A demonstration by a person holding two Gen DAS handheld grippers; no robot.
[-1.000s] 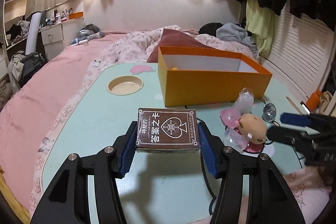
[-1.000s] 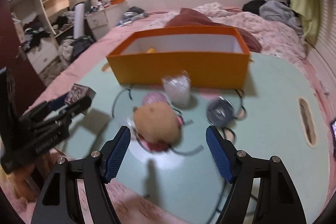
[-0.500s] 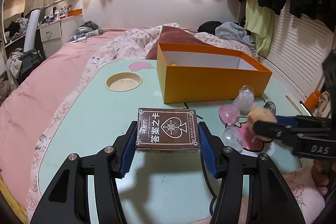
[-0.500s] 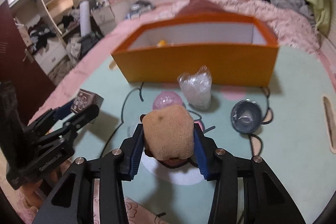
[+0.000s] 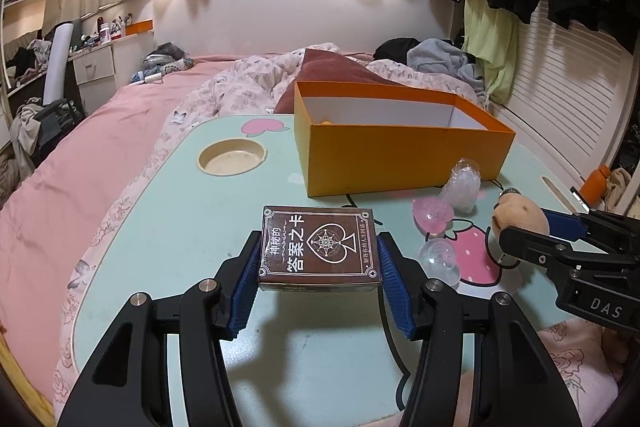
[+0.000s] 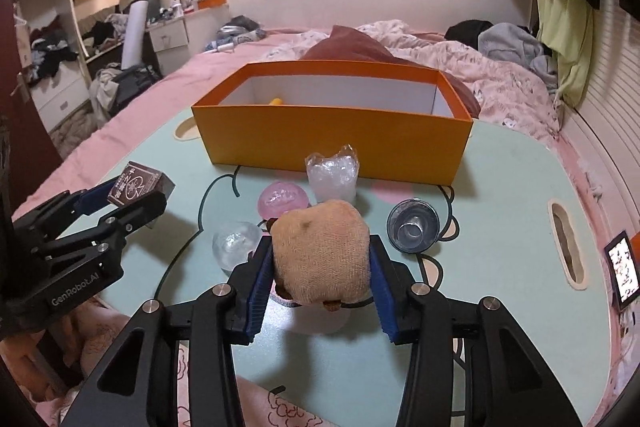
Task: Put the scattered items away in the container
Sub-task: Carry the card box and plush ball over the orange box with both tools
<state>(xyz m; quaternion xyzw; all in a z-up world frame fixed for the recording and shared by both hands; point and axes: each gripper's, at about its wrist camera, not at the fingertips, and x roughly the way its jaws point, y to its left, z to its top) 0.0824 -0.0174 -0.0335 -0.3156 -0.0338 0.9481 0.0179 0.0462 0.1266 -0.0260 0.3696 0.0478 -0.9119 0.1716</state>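
Plush fills my right tongs [image 6: 321,269] now: a second ago those blue pads stood wide with the tan stuffed toy [image 6: 320,251] loose on the table beyond them, and now they pinch it from both sides, its nap bulging over the pads, so I judge it is ready to be lifted and carried. My left tongs [image 5: 318,275] have not changed; they are half closed on the brown card box [image 5: 318,253], held flat with its white spade emblem and printed characters facing up. Just past the toy, a clear plastic ball [image 6: 236,245] lies to its left, a pink faceted ball [image 6: 283,199] and a wad of crinkled clear wrap [image 6: 332,173] ahead, and a small glass cup [image 6: 413,229] to the right, all still on the mint-green table [image 6: 500,187]. Beyond them stands the orange box [image 6: 332,143], open-topped with white inner walls and something small and yellow at its far left corner. Two items are gripped, four remain scattered, and the container sits straight ahead of both tongs.
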